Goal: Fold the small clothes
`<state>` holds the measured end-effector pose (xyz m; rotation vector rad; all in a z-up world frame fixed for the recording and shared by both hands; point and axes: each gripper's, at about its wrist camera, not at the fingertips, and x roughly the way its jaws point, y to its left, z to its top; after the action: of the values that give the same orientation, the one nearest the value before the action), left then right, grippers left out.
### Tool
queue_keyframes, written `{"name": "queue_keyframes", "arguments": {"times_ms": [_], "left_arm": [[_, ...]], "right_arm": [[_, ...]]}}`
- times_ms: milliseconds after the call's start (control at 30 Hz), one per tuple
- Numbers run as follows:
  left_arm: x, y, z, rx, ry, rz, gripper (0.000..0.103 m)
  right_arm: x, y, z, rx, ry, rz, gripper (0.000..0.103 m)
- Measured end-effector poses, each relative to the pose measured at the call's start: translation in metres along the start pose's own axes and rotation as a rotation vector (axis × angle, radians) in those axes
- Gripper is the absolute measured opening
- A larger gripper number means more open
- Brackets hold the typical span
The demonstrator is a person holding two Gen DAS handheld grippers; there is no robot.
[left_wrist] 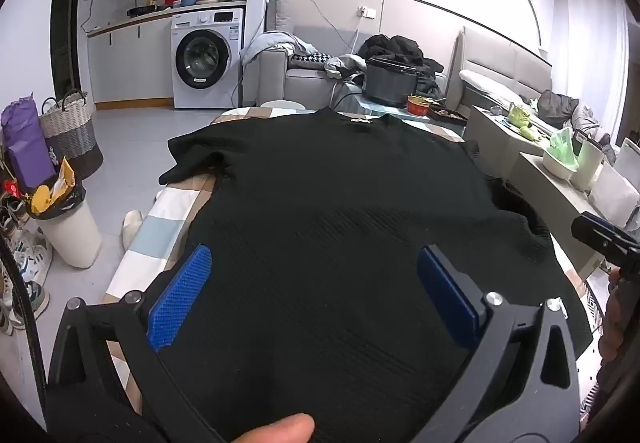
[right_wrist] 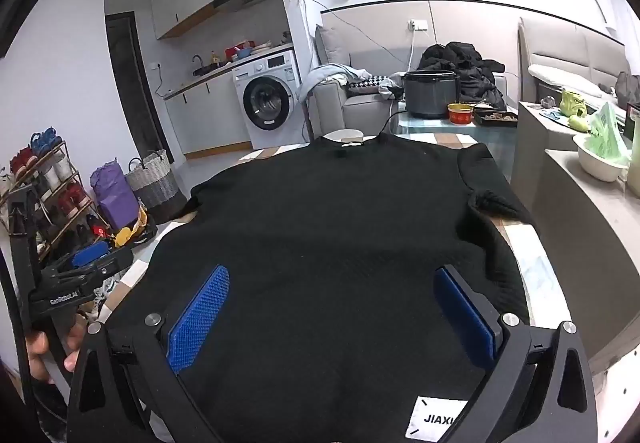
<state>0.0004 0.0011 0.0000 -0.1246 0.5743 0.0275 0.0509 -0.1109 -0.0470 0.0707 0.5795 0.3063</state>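
Black sweater (left_wrist: 340, 211) lies flat on checked table (left_wrist: 168, 227), collar far. Our left gripper (left_wrist: 312, 299) and right gripper (right_wrist: 332, 319) hover wide open, holding nothing. We pinch hem corners evenly, fold toward collar.

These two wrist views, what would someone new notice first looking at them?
First, the black knit top spread flat over the checked table cover, neckline at the far end, filling the middle of both views. Next, the blue-padded fingers of the left gripper and right gripper, both wide open over its near hem. Behind, a white washing machine stands under the kitchen counter, and a dark cooker pot sits beyond the collar.
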Motion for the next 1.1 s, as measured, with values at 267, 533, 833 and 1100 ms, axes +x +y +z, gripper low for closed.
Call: {"name": "queue_keyframes", "arguments": {"times_ms": [267,533,833,1100], "left_arm": [[0.002,0.013,0.001,-0.017,0.012,-0.008,0.102],[0.0,0.012,-0.004,-0.023,0.009,-0.003,0.102],[0.001,0.014,-0.006,-0.02,0.009,-0.002,0.102],[0.003,0.016,-0.007,-0.022,0.011,-0.003,0.102]], "right_arm": [[-0.001,0.0,0.001,0.007,0.008,0.005,0.103],[0.001,-0.002,-0.007,0.002,0.011,-0.001,0.103],[0.006,-0.004,-0.004,0.006,0.01,-0.008,0.103],[0.006,-0.005,-0.004,0.006,0.01,-0.01,0.103]]}}
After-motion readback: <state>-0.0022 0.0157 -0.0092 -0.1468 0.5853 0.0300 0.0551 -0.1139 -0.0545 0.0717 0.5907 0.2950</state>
